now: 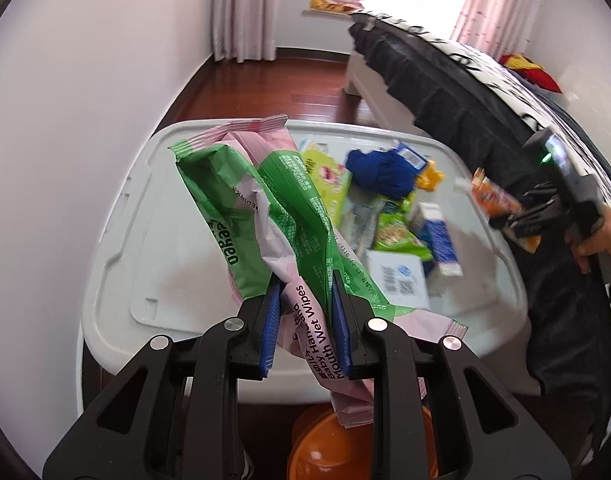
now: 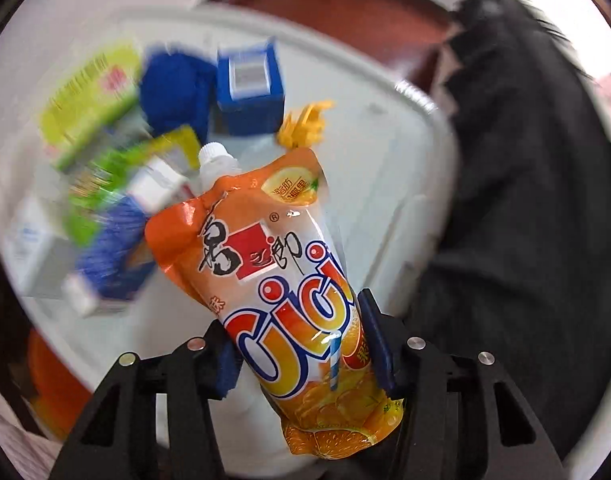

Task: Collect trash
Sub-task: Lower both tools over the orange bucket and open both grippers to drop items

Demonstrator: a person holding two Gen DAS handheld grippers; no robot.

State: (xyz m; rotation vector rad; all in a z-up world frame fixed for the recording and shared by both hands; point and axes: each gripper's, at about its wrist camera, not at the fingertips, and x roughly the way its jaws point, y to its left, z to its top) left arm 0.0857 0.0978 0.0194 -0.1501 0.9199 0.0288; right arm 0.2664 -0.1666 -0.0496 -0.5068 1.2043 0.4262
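White bin lid (image 1: 117, 240) strewn with wrappers and cartons beside dark bedding (image 1: 445, 92). Above its near edge, green-and-pink wet wipes pack (image 1: 265, 208) clamped upright in left gripper (image 1: 307, 320). Over the lid's right side, orange juice pouch (image 2: 289, 280), white cap up, pinched by right gripper (image 2: 301, 344).

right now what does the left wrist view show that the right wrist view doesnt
Only the left wrist view: the left gripper shut on the green and pink wet wipes pack, plus the curtains.
Only the right wrist view: the orange pouch's white cap and its Cici print.
Both: the right gripper holding the orange drink pouch, and the white bin lid strewn with trash.
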